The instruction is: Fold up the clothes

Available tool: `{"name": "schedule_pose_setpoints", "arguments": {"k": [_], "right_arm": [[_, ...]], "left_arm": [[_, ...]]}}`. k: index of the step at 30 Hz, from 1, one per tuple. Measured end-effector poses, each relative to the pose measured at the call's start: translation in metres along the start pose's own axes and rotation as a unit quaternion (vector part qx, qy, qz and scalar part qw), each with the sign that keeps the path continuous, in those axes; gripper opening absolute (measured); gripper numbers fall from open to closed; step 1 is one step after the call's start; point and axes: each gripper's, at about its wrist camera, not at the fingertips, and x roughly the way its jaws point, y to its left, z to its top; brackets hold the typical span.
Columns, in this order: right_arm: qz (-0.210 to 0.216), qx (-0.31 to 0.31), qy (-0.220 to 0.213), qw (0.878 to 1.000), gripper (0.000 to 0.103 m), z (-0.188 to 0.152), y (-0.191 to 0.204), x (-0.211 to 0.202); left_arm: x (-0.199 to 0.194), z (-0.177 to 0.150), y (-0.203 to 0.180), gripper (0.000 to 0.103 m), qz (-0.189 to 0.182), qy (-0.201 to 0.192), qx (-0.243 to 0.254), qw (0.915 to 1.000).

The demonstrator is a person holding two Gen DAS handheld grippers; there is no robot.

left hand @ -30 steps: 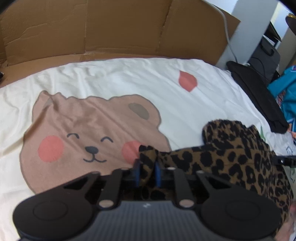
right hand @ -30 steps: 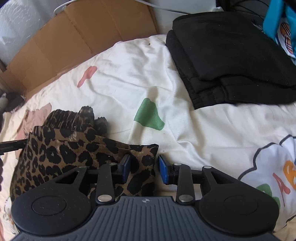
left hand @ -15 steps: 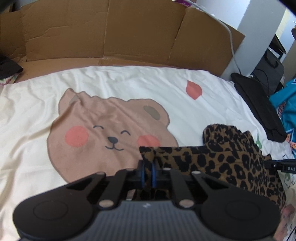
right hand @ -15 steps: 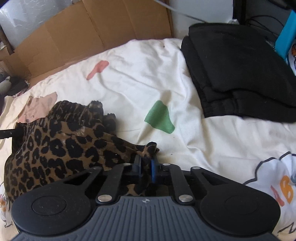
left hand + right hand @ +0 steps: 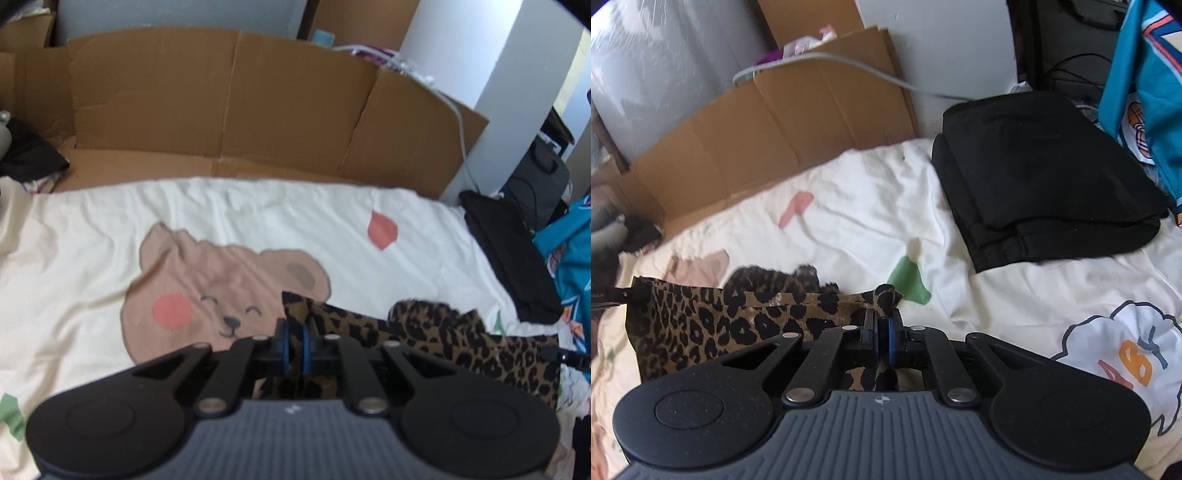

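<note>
A leopard-print garment (image 5: 461,347) hangs stretched between both grippers above a cream bed sheet (image 5: 258,221) with a bear print. My left gripper (image 5: 294,345) is shut on one corner of it, which pokes up past the blue pads. In the right wrist view the same leopard-print garment (image 5: 731,325) spans leftward from my right gripper (image 5: 882,338), which is shut on its other corner. The top edge is pulled taut; a bunched part sags behind it onto the sheet. The far tip of the other gripper shows at each view's edge.
A folded black garment (image 5: 1045,177) lies on the bed's right side, with a teal jersey (image 5: 1145,85) hanging beyond it. Brown cardboard (image 5: 236,103) lines the far edge of the bed. A dark bag (image 5: 535,181) stands by a white pillar at the right.
Both grippers have lifted upward with the garment. The right gripper closed on its corner within the last second. The cloth now hangs taut between them.
</note>
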Motion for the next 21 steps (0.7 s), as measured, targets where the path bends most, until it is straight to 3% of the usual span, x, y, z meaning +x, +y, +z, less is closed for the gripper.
{"name": "schedule_pose_setpoints", "arguments": {"k": [7, 11, 21], "right_arm": [[0.004, 0.012, -0.012, 1.000, 0.003, 0.014, 0.002, -0.008], [-0.005, -0.012, -0.013, 1.000, 0.003, 0.022, 0.009, -0.002], [-0.024, -0.022, 0.034, 0.999, 0.003, 0.026, 0.003, 0.037]], "left_arm": [[-0.008, 0.017, -0.007, 0.007, 0.002, -0.012, 0.004, 0.9999], [-0.003, 0.029, -0.008, 0.007, 0.003, -0.014, -0.001, 0.9999], [0.053, 0.031, -0.003, 0.007, 0.016, 0.031, -0.001, 0.9994]]}}
